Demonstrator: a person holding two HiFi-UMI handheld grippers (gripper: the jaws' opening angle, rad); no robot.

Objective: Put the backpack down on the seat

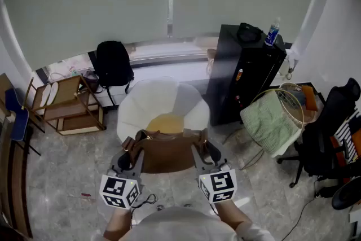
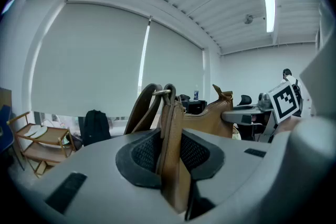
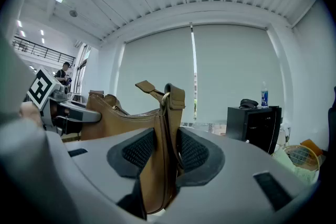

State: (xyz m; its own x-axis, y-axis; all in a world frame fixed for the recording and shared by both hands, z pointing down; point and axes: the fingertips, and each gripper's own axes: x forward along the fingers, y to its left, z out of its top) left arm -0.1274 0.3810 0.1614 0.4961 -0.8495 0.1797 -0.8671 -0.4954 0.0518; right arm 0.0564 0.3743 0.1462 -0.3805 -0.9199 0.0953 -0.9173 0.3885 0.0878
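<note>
Backpack [image 1: 169,155], likely soft and light, is hanging with left gripper [image 1: 135,150] pinching its 9 o'clock strap and right gripper [image 1: 199,150] pinching its 3 o'clock strap.

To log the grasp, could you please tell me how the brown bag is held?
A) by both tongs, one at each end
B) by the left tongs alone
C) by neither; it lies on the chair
A: the left tongs and the right tongs each clamp a strap of the brown bag.

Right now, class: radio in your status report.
Left gripper, right gripper: each shut on backpack strap. Held up before white seat, not down. Yellow cushion on seat.
</note>
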